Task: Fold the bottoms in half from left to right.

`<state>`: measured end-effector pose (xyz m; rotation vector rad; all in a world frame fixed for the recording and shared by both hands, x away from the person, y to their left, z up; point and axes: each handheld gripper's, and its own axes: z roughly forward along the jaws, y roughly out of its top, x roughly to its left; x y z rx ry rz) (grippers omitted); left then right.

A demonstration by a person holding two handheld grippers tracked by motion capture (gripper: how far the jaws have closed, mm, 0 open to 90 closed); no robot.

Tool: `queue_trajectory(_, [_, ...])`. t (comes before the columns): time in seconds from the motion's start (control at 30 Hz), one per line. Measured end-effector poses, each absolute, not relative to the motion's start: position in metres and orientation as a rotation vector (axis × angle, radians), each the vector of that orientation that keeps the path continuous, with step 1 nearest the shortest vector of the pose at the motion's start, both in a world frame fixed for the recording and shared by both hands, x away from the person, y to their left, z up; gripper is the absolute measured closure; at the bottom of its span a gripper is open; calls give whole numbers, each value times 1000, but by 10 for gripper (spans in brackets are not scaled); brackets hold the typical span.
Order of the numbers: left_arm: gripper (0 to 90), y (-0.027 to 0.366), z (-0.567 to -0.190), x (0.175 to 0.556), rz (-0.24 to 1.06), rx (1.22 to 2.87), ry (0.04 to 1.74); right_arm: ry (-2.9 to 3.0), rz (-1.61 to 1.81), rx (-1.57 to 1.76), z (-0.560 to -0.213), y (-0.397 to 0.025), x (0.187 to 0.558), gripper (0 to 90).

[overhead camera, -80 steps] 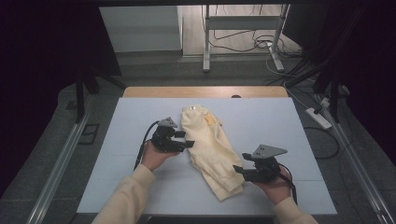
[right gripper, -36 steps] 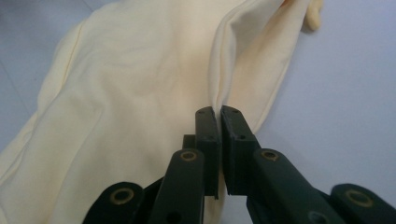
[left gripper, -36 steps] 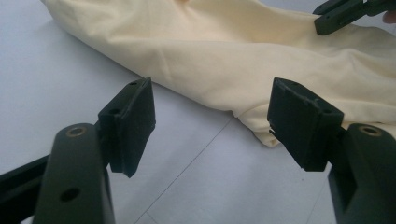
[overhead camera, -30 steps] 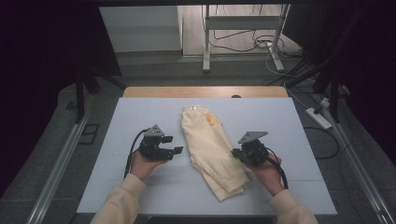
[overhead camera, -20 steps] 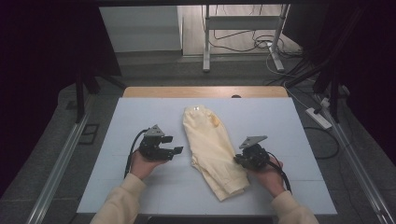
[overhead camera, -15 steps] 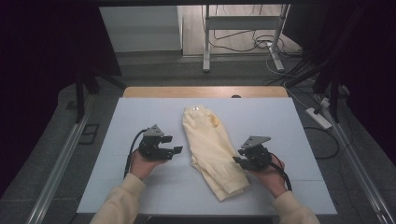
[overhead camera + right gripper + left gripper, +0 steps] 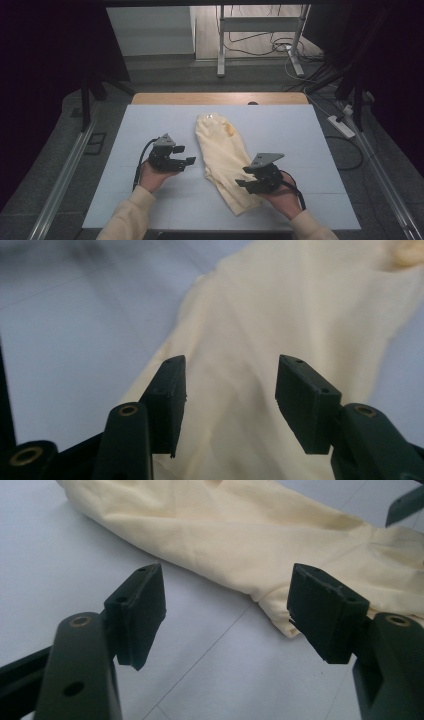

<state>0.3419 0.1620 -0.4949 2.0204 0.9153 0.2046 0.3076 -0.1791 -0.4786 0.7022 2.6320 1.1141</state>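
Cloth, pale yellow and folded into a long strip, lies on the white table, running from about 12 o'clock near the far edge toward 5 o'clock at the near side. Left gripper hovers at the strip's 9 o'clock with jaws spread wide and empty, just beside the fabric's edge. Right gripper sits at the strip's 4 o'clock end, jaws likewise parted over the cloth, pinching nothing.
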Motion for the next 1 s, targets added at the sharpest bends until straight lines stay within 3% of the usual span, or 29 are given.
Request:
queue_trajectory(0.53, [302, 167, -496, 343, 199, 2015, 931, 2775, 890, 609, -505, -144, 295, 414])
queue_trajectory(0.77, [302, 169, -496, 343, 202, 2009, 935, 2823, 931, 651, -503, -147, 298, 723])
queue_trajectory(1.0, [300, 170, -495, 343, 202, 2004, 937, 2800, 970, 647, -497, -149, 297, 810])
